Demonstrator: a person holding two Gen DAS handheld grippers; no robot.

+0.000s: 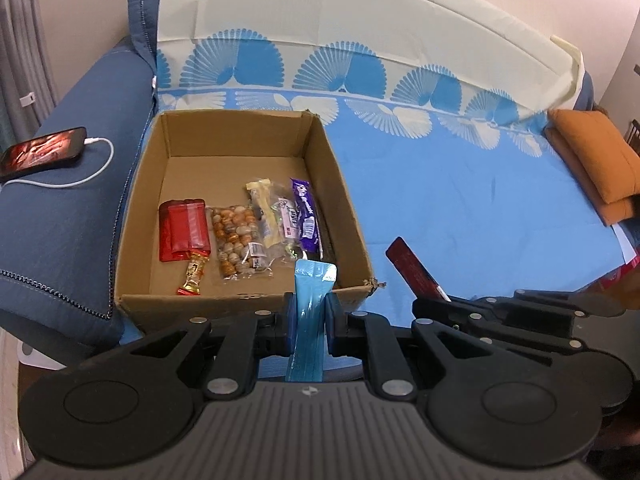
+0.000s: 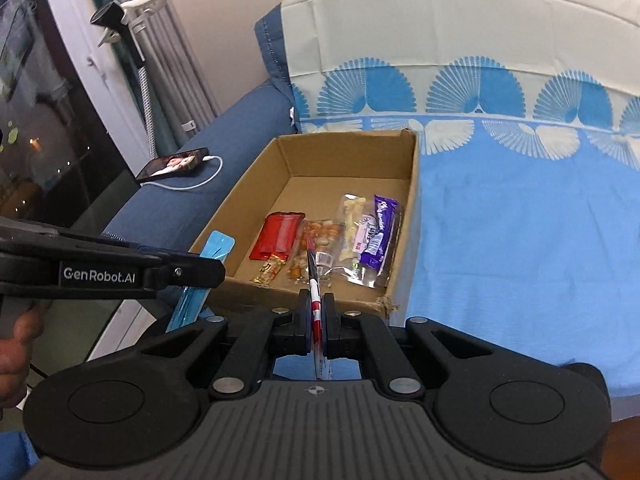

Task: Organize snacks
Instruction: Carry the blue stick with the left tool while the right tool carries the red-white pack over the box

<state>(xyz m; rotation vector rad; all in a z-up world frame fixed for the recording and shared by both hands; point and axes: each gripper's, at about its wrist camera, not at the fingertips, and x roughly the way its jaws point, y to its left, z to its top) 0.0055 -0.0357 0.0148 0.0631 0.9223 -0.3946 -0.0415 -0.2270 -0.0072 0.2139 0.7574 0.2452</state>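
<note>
- Nearest us, our left gripper point(image 1: 311, 312) has its jaws clamped on a blue sachet point(image 1: 310, 320), standing upright at the box's near edge.
- Just to the right, our right gripper point(image 2: 317, 312) pinches a thin red packet point(image 2: 316, 304) edge-on, jaws closed tight on it.
- Ahead, the cardboard box point(image 1: 344, 184) sits on the blue bedsheet point(image 1: 460, 208), holding a red pack point(image 1: 184, 230), a nut bag point(image 1: 236, 240) and a purple bar point(image 1: 307, 216).
- Further left, a phone point(image 1: 42, 152) lies on the sofa arm point(image 1: 60, 220).
</note>
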